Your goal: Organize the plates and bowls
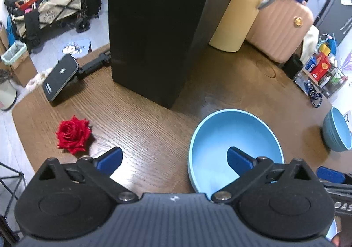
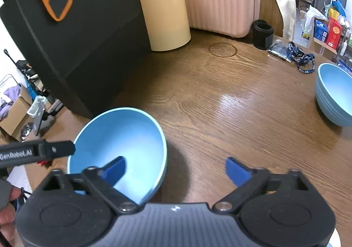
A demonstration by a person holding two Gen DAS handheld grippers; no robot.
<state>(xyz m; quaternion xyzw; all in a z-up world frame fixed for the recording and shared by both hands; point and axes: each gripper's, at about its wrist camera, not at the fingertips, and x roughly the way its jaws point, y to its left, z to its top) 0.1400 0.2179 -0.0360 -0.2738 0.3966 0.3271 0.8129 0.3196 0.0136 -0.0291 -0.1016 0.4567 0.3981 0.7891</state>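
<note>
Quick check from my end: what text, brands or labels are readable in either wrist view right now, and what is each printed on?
"GenRobot.AI": white letters on the left gripper's black body, seen from the right wrist view.
"DAS": partial letters on the right gripper's side, at the left wrist view's edge; the rest is cut off.
Dark pad left of the black box: white logo and line, too small to read.
Lanyard print: blurred.
Red package: unreadable.
</note>
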